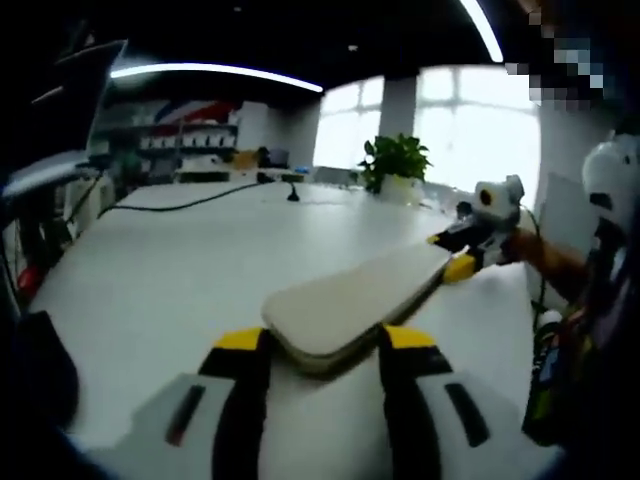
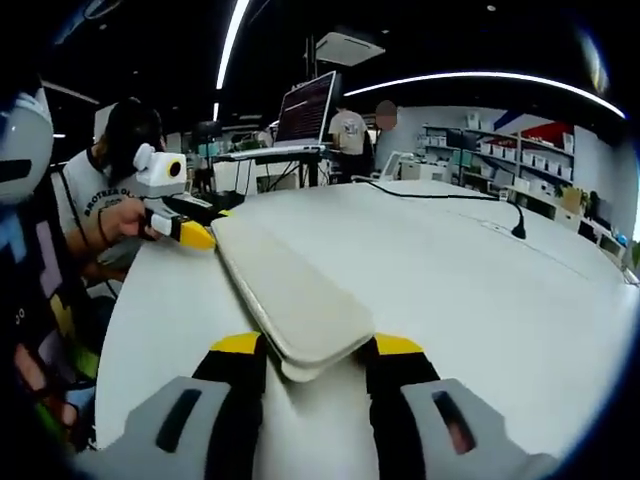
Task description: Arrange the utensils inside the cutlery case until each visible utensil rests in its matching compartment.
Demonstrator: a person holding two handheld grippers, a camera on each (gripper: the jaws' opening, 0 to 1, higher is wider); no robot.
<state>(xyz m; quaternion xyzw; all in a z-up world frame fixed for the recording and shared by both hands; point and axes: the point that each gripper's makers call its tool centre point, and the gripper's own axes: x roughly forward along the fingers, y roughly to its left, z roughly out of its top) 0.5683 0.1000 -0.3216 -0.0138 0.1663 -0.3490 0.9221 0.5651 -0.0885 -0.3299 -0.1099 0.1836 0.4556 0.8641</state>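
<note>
In the left gripper view, your left gripper has its two yellow-tipped jaws clamped on one end of the cutlery case — a flat, beige, closed case with rounded corners. The case runs away from you toward the upper right, lifted above the white table. At its far end your right gripper comes in from the right and grips the other end, with a hand behind it. Further back on the table stands a potted plant before bright windows, and a black cable trails over the tabletop.

In the right gripper view, your right gripper is closed on the near end of the same case, jaws pressing its two long sides. The case stretches up and to the left, where the left gripper holds the far end. Behind it a seated person is visible at the table's edge. A laptop on a stand sits further back, and a black cable crosses the table on the right. The case is shut, so you cannot tell what utensils lie inside.
</note>
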